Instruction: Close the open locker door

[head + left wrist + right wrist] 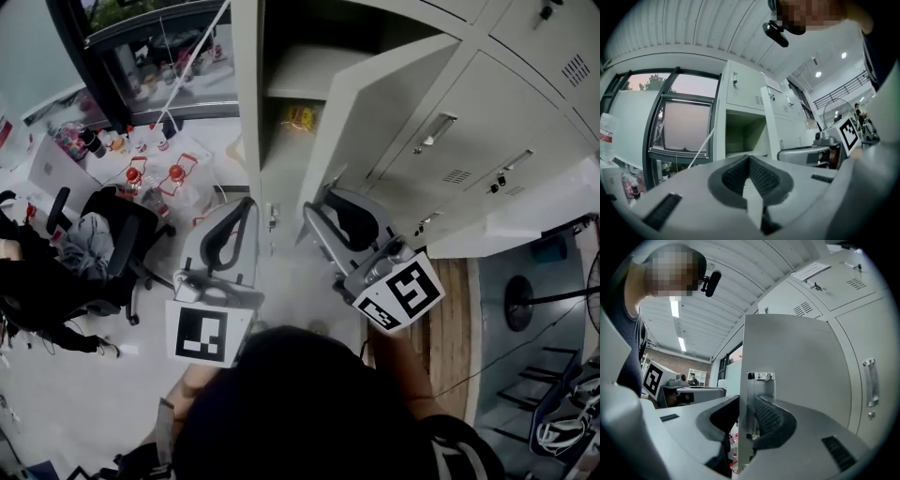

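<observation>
Door [375, 112]: upper centre of the head view, swung well out from the open bay [300, 70], hinged on its right. Long axis upright. The free edge, carrying the latch [761, 376], points back at the person.

Right gripper [321, 202] straddles that edge, jaws pinched narrow on the sheet, one pad per face. Probably so the door can be steered through its swing.

Left gripper [249, 202]: just left of the door's edge, jaws together, empty. Looks spare for now.
</observation>
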{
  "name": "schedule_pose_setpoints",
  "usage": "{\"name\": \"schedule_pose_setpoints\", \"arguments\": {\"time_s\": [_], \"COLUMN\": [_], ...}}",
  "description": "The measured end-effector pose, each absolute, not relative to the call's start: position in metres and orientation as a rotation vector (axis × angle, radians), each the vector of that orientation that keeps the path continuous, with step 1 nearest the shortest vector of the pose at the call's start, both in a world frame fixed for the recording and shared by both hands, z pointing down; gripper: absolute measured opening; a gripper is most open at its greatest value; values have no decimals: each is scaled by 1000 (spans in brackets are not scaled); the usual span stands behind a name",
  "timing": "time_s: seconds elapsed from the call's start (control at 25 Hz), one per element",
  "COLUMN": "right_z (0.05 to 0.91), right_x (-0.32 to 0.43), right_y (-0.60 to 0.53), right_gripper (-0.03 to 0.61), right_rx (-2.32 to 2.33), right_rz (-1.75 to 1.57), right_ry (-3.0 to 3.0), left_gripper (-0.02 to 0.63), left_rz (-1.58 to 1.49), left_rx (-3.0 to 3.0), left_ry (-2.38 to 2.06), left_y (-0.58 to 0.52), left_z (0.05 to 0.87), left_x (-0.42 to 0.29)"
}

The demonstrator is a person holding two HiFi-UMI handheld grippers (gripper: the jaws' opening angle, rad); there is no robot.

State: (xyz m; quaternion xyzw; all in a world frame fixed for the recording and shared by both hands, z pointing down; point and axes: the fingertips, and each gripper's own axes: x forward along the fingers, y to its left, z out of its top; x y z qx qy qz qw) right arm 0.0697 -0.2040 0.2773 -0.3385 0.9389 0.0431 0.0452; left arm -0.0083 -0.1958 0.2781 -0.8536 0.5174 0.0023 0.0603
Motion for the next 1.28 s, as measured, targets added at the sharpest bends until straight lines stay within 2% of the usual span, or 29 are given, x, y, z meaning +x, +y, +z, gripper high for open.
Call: {"name": "schedule_pose_setpoints", "arguments": {"time_s": [0.56,1.28], "right_z": [277,278], "right_x": [48,29], "right_y": [-230,-264], "right_gripper": [114,112], "right_rx": [-1275,-1374], "right_rz": [158,145], "right_ry": [2750,2708], "left_gripper": [2,2], "left_rz": [4,51], "left_rx": [-2621,-2656], "left_ry": [1410,1381], "left_y": [-202,-225], "left_z": [283,283], "left_x": [-58,-43]}}
